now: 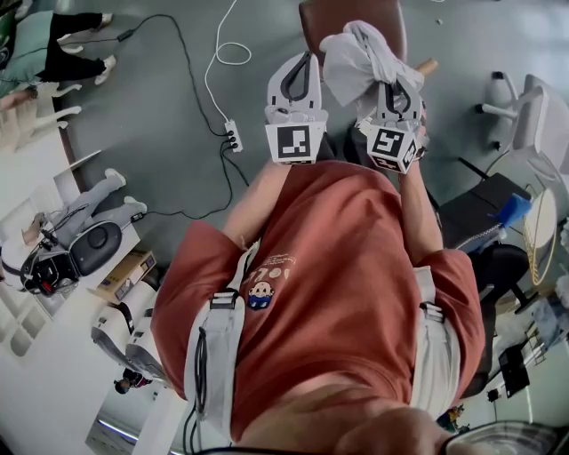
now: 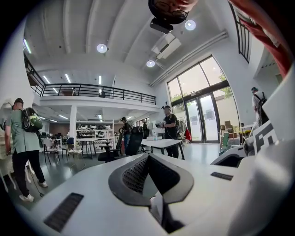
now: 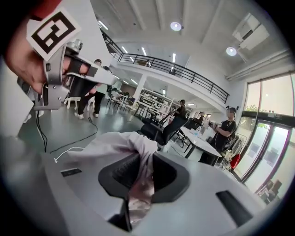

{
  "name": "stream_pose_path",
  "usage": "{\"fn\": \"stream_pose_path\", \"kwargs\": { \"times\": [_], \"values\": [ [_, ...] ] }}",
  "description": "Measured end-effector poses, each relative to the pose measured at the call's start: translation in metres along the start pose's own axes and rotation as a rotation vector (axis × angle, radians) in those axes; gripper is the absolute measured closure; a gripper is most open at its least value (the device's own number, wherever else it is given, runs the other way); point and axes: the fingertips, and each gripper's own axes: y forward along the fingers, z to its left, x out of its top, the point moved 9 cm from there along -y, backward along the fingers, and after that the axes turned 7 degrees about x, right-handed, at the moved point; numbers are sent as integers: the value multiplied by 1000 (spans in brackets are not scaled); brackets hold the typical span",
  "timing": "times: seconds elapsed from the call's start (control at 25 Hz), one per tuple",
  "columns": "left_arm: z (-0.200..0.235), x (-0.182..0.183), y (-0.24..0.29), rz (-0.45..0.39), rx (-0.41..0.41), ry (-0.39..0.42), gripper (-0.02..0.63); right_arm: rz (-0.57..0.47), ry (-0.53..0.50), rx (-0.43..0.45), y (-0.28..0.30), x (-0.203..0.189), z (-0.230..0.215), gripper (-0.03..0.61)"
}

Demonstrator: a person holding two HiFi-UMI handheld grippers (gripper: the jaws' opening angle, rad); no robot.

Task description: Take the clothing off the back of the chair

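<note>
Your right gripper (image 1: 397, 96) has its jaws nipped down on a pale, whitish garment (image 1: 356, 55). In the right gripper view the fabric (image 3: 115, 145) runs down through the narrow slot between the dark pads and billows out past the tips in a loose bunch. From the head view, the garment sits as a crumpled bundle on top of that gripper, up in front of your chest, and it overlaps the brown backrest of the chair (image 1: 342, 11) at the top of the picture; whether any fold touches the backrest cannot be told from here. Your left gripper (image 1: 300, 67) is just beside the right one, at about the same height. Its jaws are pressed together at the tips with nothing between them, as the left gripper view shows (image 2: 148, 159). It is apart from the cloth. Each gripper's marker cube faces up toward your head. On the grey floor to the left of the chair lie a white power strip (image 1: 233, 135) and a looped white cable (image 1: 222, 53).
</note>
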Motion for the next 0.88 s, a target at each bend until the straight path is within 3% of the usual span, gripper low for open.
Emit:
{"fn": "stream_pose_path", "kwargs": {
  "times": [0.28,0.48,0.88],
  "values": [
    [-1,24,3,-58,-16,2,600,-121,-6,-122,-23,42,-35,503],
    [-3,47,6,-121,-19,4,600,-149,5,-213,-45,69,-65,503],
    [4,107,5,-266,-29,28,600,-258,-71,-398,-88,130,-117,503]
  ]
}}
